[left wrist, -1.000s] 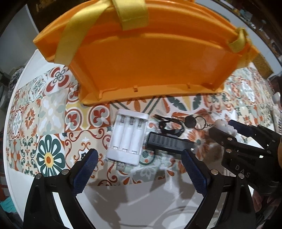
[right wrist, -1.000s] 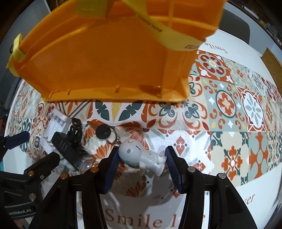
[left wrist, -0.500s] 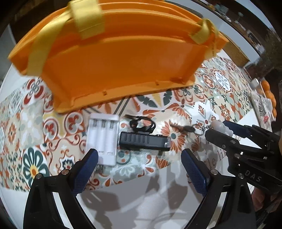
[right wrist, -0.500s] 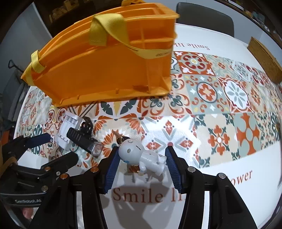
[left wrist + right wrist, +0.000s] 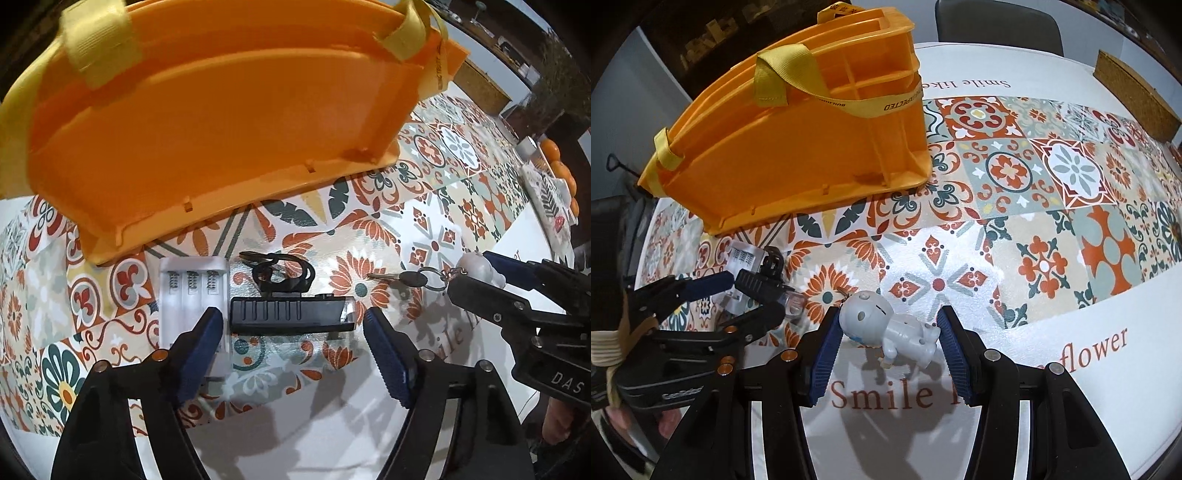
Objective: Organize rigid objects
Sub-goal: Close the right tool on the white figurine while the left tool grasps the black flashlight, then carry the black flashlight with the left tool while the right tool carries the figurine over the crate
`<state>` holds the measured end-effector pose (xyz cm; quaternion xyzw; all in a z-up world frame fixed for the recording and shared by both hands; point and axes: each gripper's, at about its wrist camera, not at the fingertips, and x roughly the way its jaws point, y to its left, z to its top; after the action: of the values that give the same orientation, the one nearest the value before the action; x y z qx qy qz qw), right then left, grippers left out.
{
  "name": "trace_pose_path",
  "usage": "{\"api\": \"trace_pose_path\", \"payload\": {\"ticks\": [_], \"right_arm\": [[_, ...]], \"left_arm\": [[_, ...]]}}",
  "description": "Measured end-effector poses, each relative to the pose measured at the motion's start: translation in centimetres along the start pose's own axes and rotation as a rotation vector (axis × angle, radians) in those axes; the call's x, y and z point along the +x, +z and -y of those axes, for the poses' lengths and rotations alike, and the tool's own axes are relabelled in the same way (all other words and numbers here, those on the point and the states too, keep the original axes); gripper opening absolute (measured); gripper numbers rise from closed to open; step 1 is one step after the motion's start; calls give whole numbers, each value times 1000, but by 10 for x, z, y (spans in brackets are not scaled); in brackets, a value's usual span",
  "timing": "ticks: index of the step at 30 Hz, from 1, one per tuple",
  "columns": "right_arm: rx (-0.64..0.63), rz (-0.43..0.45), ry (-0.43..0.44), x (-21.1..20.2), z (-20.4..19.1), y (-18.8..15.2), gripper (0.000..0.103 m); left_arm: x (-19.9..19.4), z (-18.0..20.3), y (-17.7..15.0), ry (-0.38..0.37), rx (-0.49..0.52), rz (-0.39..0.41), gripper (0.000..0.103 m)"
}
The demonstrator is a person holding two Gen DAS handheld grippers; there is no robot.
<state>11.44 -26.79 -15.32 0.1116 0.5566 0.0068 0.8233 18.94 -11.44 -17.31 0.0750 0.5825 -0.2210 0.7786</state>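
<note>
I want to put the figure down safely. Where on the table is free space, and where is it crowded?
Free: the tiled cloth right of the orange caddy, and the white strip by the word "flower". Crowded: in front of the caddy, where the white battery holder, the black light and the left claw sit together.

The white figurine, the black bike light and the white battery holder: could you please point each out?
white figurine (image 5: pixel 886 326): right wrist view, its torso.
black bike light (image 5: pixel 291 314): left wrist view, its ribbed body.
white battery holder (image 5: pixel 192 291): left wrist view, its slots.

The tablecloth (image 5: pixel 1052 406) reads "Smile" and "flower"; the right tool (image 5: pixel 480 275) bears "DAS".
</note>
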Motion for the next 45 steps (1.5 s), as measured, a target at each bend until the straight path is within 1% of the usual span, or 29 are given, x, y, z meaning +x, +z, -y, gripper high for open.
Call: {"api": "trace_pose_path", "payload": {"ticks": [7,17,20,28,32,37,43,45], "right_arm": [[15,-2,-2,2,6,2,53],[5,-7,-10,5,5,3,53],[4,-10,-12,5,5,2,53],[1,2,-4,-1,4,1,53],[-1,9,14,-7,3,1,53],[-12,25,19,-15,-2,2,53],[-31,47,26,-29,-11,7,53],[-40,58,25,-34,-14,9,53]], "left_arm": [[8,4,3,25,12,-12,73],[14,11,5,71,30,24,72],[12,10,5,78,20,28,72],[-14,6,1,79,-24,71,72],[-31,3,-1,69,-46,112,72],[-52,3,-2,76,-58,157,72],[-74,0,-5,51,-94,209,72],[-81,0,-5,53,-101,228,72]]}}
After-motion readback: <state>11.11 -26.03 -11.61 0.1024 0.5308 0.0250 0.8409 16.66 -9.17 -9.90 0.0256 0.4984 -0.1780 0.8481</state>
